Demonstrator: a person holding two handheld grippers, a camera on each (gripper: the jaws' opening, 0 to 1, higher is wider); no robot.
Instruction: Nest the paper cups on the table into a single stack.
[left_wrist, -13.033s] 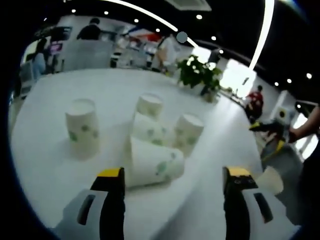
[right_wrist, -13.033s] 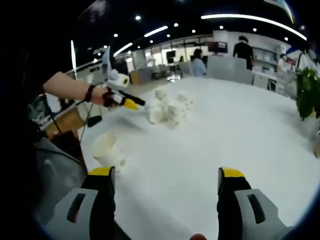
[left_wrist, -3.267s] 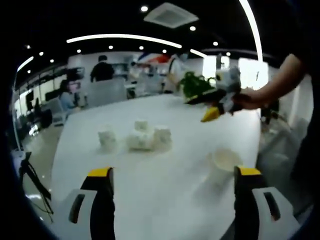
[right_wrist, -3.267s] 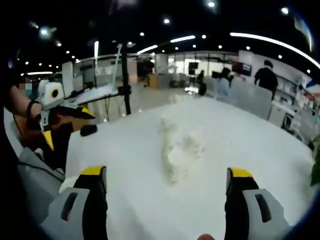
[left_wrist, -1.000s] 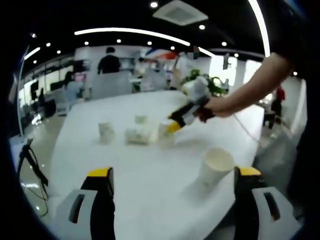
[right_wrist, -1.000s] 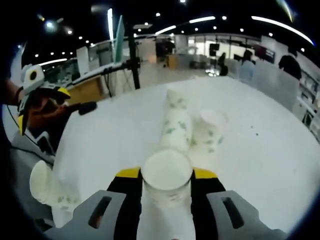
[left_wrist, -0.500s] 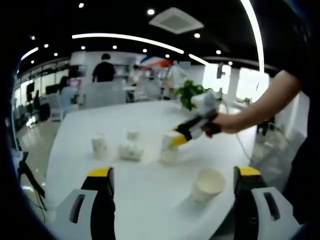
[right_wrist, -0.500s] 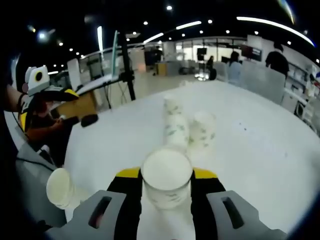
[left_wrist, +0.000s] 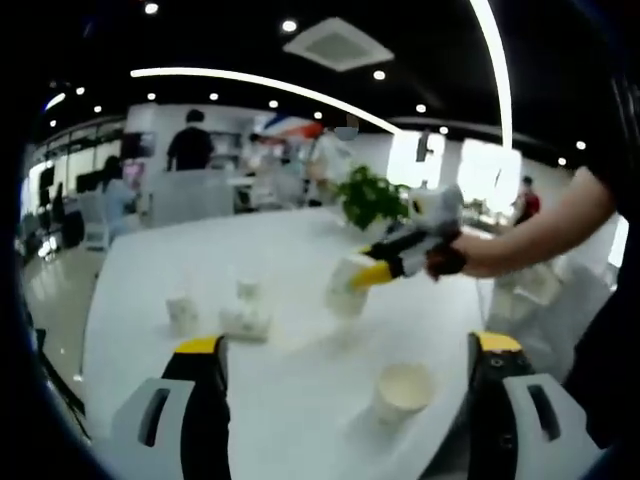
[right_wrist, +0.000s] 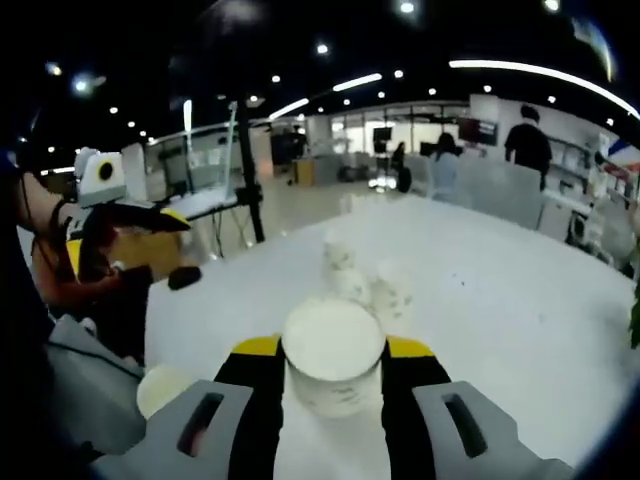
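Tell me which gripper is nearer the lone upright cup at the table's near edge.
Left. The left gripper hangs open with the lone cup just ahead between its jaws; the right gripper is farther off, holding another cup.

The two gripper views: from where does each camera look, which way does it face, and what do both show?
Left gripper view: sits on the open left gripper, facing across the white table; the person's forearm carries the right gripper with a paper cup.
Right gripper view: sits on the right gripper, shut on that paper cup, facing the far cups.
Shared: held cup, lone upright cup, table.
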